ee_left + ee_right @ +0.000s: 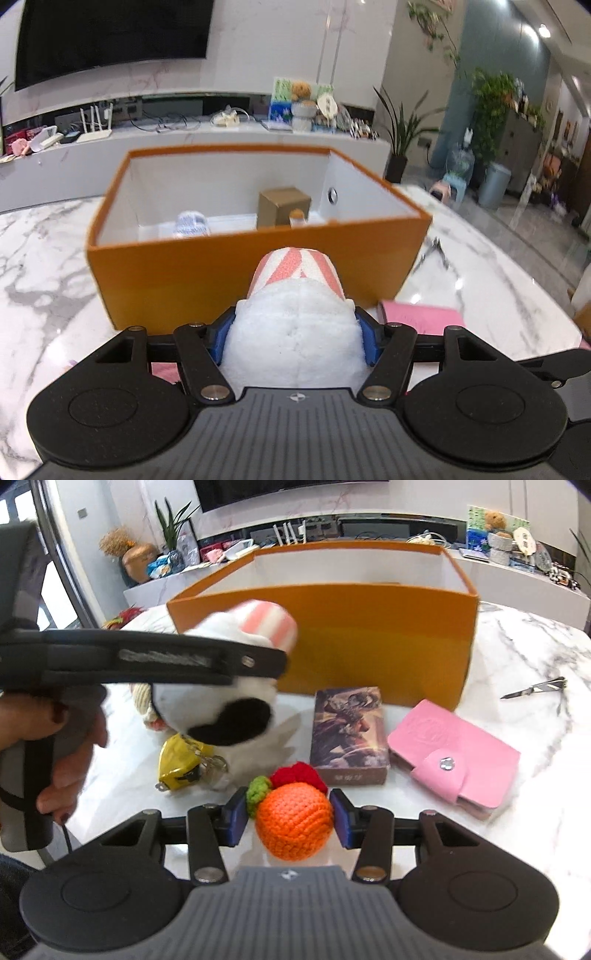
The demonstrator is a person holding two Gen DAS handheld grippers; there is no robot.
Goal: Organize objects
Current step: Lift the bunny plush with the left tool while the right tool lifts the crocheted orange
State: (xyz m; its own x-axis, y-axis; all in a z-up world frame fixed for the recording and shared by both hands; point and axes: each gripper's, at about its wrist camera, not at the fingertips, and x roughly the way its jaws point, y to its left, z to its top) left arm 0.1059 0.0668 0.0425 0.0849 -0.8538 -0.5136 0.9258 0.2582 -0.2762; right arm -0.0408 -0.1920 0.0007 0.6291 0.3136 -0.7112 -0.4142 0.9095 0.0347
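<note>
Between left tool (295, 332) blades: plush toy (295, 332).

A glossy, grey-veined marble table (517, 657) is seen under a matt orange cardboard box (369, 635). Before the box, a fluffy white plush toy (295, 332), a rough crocheted yarn orange (294, 825) and a soft pink embossed wallet (454, 746) are shown.

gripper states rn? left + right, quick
Left gripper: shut on the white plush toy.
Right gripper: open, pads either side of the orange crochet ball, not clamped.
</note>
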